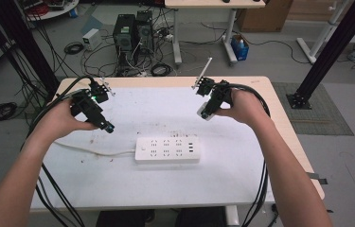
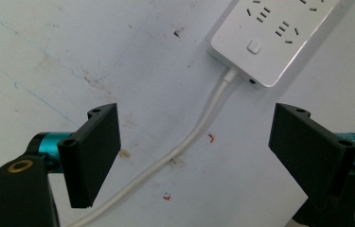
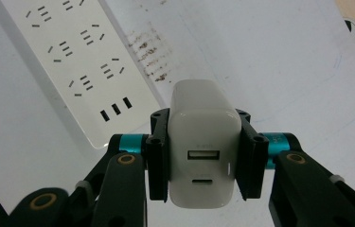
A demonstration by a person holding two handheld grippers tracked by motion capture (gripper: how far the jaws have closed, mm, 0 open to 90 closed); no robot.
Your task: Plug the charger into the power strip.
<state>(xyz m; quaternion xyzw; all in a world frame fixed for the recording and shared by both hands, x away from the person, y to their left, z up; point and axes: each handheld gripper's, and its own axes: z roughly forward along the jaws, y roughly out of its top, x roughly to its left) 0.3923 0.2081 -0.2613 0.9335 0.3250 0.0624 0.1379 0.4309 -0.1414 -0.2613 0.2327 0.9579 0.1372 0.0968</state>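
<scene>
My right gripper [image 3: 204,158], jaws pinching a white rounded-block USB charger [image 3: 203,146] by its sides, held above the table, my left gripper [image 2: 196,156], jaws spread wide and empty over the white cord [image 2: 199,130], white rectangular plastic power strip [image 1: 167,150] lying mid-table between them, white worn tabletop [image 1: 165,184]

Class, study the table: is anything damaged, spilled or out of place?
Nothing is damaged. The table carries dark scuffs and small red specks beside the power strip's cable; these are stains, no spill.
</scene>
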